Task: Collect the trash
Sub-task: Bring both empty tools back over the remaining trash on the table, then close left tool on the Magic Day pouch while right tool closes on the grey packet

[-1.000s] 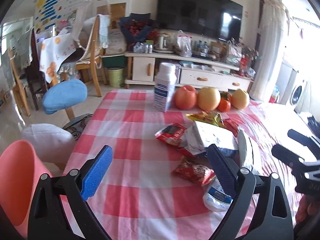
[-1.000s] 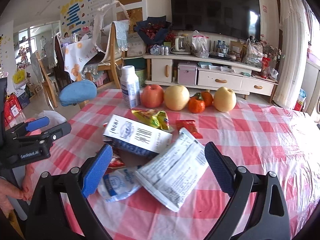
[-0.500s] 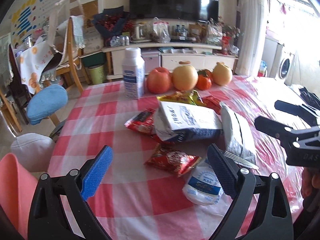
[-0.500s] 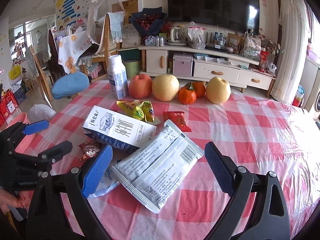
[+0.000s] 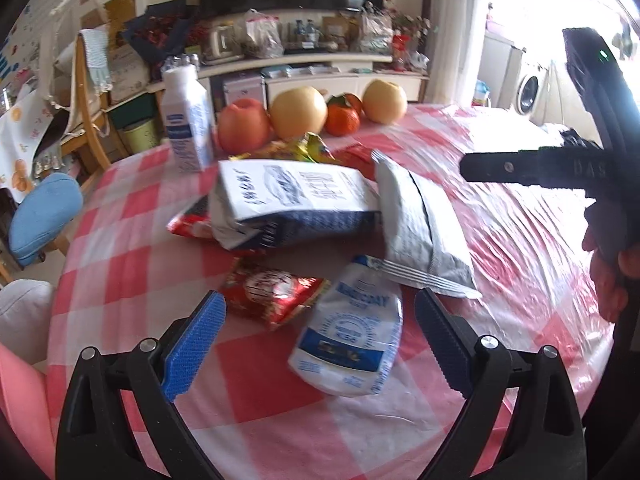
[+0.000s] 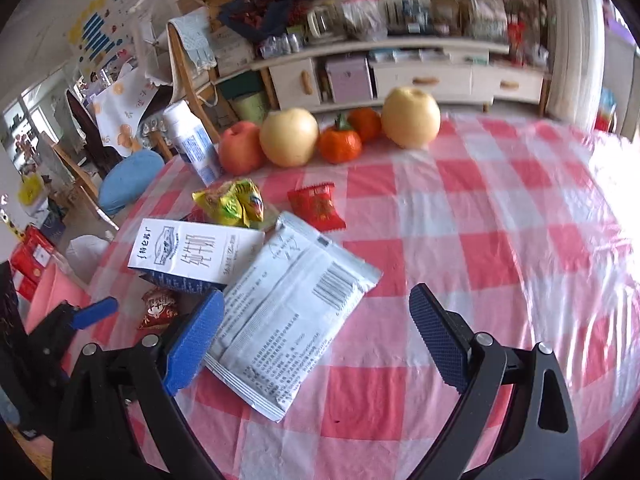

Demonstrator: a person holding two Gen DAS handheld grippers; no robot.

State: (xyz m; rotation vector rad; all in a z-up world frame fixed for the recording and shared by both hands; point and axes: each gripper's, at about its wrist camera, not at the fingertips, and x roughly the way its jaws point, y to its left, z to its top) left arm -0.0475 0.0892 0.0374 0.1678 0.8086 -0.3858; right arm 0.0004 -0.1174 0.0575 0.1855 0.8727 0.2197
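From the left wrist view, the left hand-held gripper [image 5: 320, 344] hangs released over the red-and-white checked worktop [image 5: 132, 248], nothing between its blue pads. Just ahead of it, partly between the fingers, lies a white-and-blue plastic pouch [image 5: 350, 340]. Touching that pouch's left side is a crumpled red foil snack wrapper [image 5: 276, 292]. Further ahead sits a flattened white-and-navy milk carton [image 5: 292, 200], and to its right a grey printed sachet [image 5: 420, 220] whose near end overlaps the pouch. Off to the right a hand [image 5: 612, 276] holds the other black tool.

From the right wrist view, the right hand-held gripper [image 6: 316, 340] is likewise released and empty. The grey printed sachet [image 6: 292, 312] lies flat just ahead, its near left edge tucked behind the left pad. Beyond it, leftward, rests the milk carton [image 6: 192, 256], then a yellow-green snack bag [image 6: 232, 204] and a small red sweet packet [image 6: 318, 208]. Fruit [image 6: 288, 142] lines the far edge.
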